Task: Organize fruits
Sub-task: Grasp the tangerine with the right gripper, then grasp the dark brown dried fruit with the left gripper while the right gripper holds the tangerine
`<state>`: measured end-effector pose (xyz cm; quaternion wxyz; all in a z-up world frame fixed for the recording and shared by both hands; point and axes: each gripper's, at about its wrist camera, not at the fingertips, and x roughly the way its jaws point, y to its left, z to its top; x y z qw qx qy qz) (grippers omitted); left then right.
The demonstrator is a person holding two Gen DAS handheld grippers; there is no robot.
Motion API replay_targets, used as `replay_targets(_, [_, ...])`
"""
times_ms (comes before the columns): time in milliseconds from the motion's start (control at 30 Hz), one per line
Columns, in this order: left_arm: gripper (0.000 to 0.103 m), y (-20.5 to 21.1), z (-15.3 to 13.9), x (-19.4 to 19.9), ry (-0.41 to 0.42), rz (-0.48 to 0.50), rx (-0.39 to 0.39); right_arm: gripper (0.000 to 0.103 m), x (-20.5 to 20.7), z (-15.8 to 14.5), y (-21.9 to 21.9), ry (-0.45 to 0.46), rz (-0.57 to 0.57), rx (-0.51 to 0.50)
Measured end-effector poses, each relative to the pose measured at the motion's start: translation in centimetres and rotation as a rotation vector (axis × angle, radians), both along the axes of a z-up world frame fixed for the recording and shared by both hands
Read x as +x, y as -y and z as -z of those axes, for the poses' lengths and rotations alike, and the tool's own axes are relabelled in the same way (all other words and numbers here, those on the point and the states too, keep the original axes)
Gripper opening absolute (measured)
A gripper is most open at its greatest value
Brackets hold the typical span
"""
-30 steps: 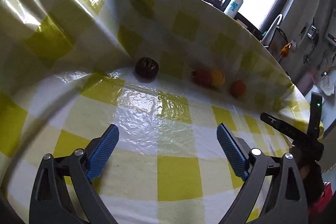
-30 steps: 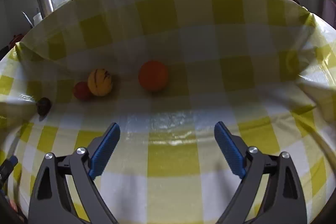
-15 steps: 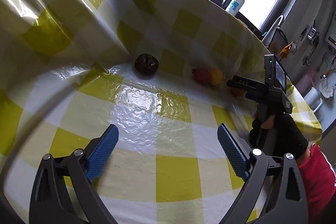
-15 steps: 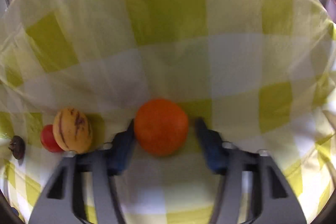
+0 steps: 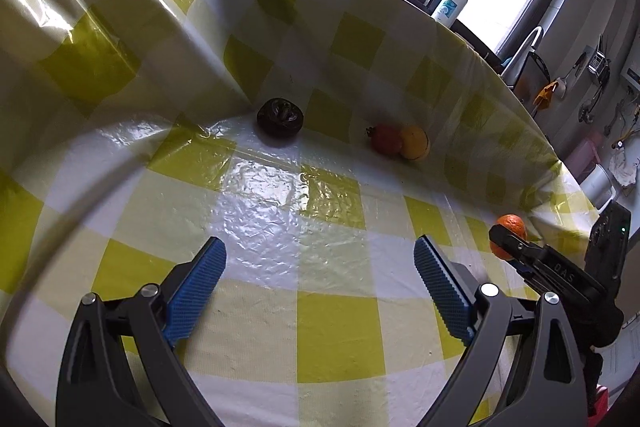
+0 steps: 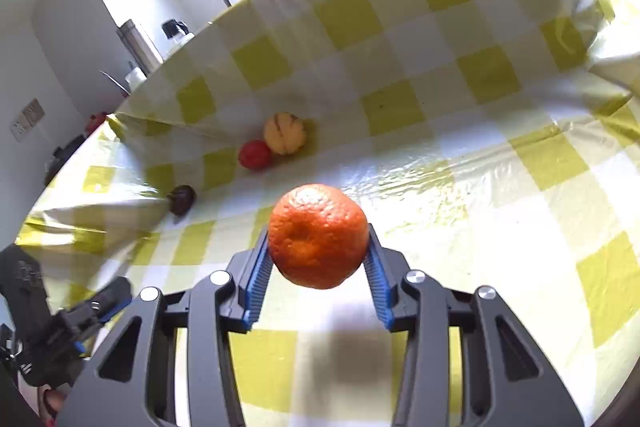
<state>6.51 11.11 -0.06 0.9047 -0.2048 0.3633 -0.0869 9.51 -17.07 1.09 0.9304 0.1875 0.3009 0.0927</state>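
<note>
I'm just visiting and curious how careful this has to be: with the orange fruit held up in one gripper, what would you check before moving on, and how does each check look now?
1. Round orange fruit held between both blue pads of the right gripper: ok.
2. Fruit lifted off the yellow-and-white checked tablecloth: ok, its shadow lies below.
3. Left gripper open and empty: ok.
4. Red fruit and yellow striped fruit out of the way: ok, touching each other near the back fold.
5. Dark brown fruit undisturbed: ok.
6. Where the fruit should go: cannot tell, no bowl or tray in view.
</note>
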Motion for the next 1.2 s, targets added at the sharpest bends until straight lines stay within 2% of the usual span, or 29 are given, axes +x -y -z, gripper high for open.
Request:
replay_targets(100, [0.091,0.2,0.6,0.6,-0.068,0.016,-0.014,0.044,-0.2,0.2,0.7,-0.016,-0.002,0.045])
replay_targets(200, [0.092,0.7,0.6,1.5,-0.082,0.029,0.020,0.044,-0.5,-0.2,-0.7,0.005,-0.031,0.047])
replay_targets(333, [0.092,1.7,0.4,5.7,-0.112,0.024,0.125,0.044,-0.7,-0.3,-0.3,0.011,-0.035,0.061])
replay_targets(500, [0.092,1.6,0.9,12.3,-0.147,-0.065,0.166,0.044,-0.6,-0.3,-0.4,0.004,-0.047,0.062])
replay_targets(667, [0.090,2.5,1.7,17.1,-0.214,-0.133,0.338,0.044,-0.6,-0.2,-0.3,0.011,-0.060,0.072])
replay_targets(700, [0.076,2.7,1.7,17.2,-0.215,-0.140,0.357,0.044,-0.6,-0.2,-0.3,0.011,-0.061,0.073])
replay_targets(767, [0.041,3.3,1.6,16.3,-0.189,-0.118,0.419,0.044,-0.7,-0.2,-0.3,0.011,-0.059,0.073])
replay_targets(833, [0.041,3.3,1.5,14.4,-0.172,-0.049,0.372,0.044,-0.8,-0.3,-0.2,0.015,-0.060,0.076])
replay_targets(933, [0.041,2.2,1.0,9.3,-0.146,-0.016,0.275,0.044,-0.8,-0.3,-0.3,0.016,-0.057,0.073])
replay_targets(1000, [0.041,1.4,0.3,4.9,-0.109,-0.025,0.219,0.044,-0.8,-0.3,-0.3,0.016,-0.058,0.071])
replay_targets(1100, [0.042,0.6,-0.4,-1.2,-0.040,-0.072,0.179,0.044,-0.8,-0.3,-0.3,0.017,-0.058,0.071])
replay_targets(1200, [0.042,0.2,0.1,-4.6,-0.012,-0.110,0.113,0.044,-0.9,-0.4,-0.3,0.020,-0.057,0.074])
